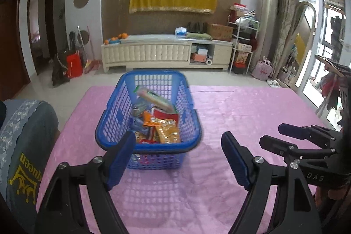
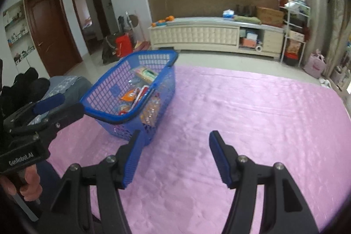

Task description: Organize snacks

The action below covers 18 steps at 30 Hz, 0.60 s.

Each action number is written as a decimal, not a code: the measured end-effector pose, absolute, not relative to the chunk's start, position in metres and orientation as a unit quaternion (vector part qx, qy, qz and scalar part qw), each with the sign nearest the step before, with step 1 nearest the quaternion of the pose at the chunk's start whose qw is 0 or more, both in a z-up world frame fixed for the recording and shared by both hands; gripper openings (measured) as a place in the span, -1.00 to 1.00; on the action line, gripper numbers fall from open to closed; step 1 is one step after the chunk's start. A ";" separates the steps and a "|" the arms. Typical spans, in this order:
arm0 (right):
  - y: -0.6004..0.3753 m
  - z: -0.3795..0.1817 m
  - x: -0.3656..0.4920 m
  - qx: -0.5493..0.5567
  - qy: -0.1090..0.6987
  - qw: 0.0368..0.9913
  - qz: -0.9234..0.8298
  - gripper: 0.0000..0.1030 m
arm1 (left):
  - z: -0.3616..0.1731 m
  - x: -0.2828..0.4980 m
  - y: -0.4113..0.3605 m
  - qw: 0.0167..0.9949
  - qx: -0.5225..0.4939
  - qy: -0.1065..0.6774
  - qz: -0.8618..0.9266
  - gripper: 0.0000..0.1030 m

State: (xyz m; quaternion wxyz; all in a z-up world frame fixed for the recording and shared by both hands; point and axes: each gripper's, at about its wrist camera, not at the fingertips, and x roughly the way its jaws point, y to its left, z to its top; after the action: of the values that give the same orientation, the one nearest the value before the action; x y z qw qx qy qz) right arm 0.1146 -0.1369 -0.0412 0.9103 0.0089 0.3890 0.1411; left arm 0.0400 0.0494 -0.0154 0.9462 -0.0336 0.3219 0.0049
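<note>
A blue plastic basket (image 1: 114,115) (image 2: 105,89) stands on the pink tablecloth (image 1: 241,115) (image 2: 252,106). Several snack packets (image 1: 162,124) (image 2: 136,95) lie inside it, among them orange bags and a long pale green pack (image 1: 155,98) leaning on the far wall. My left gripper (image 1: 178,159) is open just in front of the basket's near rim, with nothing between its fingers. My right gripper (image 2: 174,157) is open over bare cloth to the right of the basket, holding nothing. It also shows at the right edge of the left wrist view as the right gripper (image 1: 283,135).
A grey cushion with yellow print (image 1: 24,152) lies at the table's left edge. A gloved hand holds the left gripper's handle (image 2: 24,157). Beyond the table stand a cream TV cabinet (image 1: 166,52), a white rack (image 1: 243,43) and bags on the floor.
</note>
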 end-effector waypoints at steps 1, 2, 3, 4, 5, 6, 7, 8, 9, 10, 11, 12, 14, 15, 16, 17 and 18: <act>-0.141 -0.038 0.111 0.013 0.386 0.912 0.140 0.39 | -0.012 0.036 0.046 0.948 -0.032 0.317 0.003 0.53; -0.144 -0.033 0.106 0.018 0.379 0.915 0.137 0.44 | -0.008 0.033 0.042 0.950 -0.033 0.311 0.001 0.53; -0.147 -0.030 0.103 0.019 0.375 0.917 0.135 0.53 | -0.003 0.029 0.040 0.952 -0.036 0.305 -0.001 0.54; -0.148 -0.025 0.099 0.019 0.370 0.919 0.134 0.59 | 0.001 0.026 0.039 0.953 -0.037 0.300 -0.002 0.65; -0.149 -0.021 0.095 0.019 0.362 0.922 0.133 0.63 | 0.007 0.021 0.037 0.955 -0.039 0.293 -0.003 0.75; -0.151 -0.014 0.089 0.018 0.351 0.927 0.131 0.69 | 0.010 0.020 0.036 0.957 -0.039 0.288 -0.005 0.80; -0.152 -0.009 0.085 0.017 0.344 0.930 0.130 0.79 | 0.016 0.017 0.034 0.959 -0.038 0.282 -0.006 0.96; -0.153 -0.003 0.080 0.015 0.335 0.934 0.127 0.84 | 0.020 0.014 0.032 0.960 -0.035 0.277 -0.007 1.00; -0.155 0.004 0.074 0.014 0.320 0.939 0.123 0.99 | 0.026 0.012 0.031 0.962 -0.032 0.270 -0.006 1.00; -0.157 0.009 0.069 0.014 0.309 0.944 0.118 1.00 | 0.031 0.010 0.029 0.964 -0.029 0.264 -0.004 1.00; -0.160 0.016 0.064 0.014 0.297 0.948 0.113 1.00 | 0.034 0.007 0.027 0.965 -0.027 0.259 -0.003 1.00; -0.162 0.022 0.060 0.014 0.286 0.952 0.107 1.00 | 0.039 0.004 0.025 0.967 -0.026 0.254 -0.003 1.00; -0.164 0.031 0.053 0.007 0.275 0.957 0.087 1.00 | 0.045 -0.001 0.023 0.968 -0.027 0.249 -0.008 1.00; -0.165 0.036 0.050 0.000 0.269 0.960 0.080 1.00 | 0.047 -0.003 0.022 0.969 -0.028 0.247 -0.011 1.00; -0.165 0.039 0.047 -0.003 0.267 0.960 0.078 1.00 | 0.050 -0.004 0.021 0.969 -0.028 0.244 -0.015 1.00; -0.165 0.042 0.045 -0.005 0.265 0.961 0.078 1.00 | 0.052 -0.005 0.020 0.970 -0.027 0.242 -0.017 1.00; -0.165 0.043 0.042 -0.005 0.263 0.962 0.079 1.00 | 0.053 -0.006 0.018 0.970 -0.025 0.241 -0.019 1.00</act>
State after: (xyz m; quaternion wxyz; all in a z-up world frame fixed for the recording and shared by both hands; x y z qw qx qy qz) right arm 0.0425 -0.1648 0.0430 0.9616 -0.0047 0.2627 0.0786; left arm -0.0062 0.0179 0.0533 0.9700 -0.0252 0.2409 -0.0193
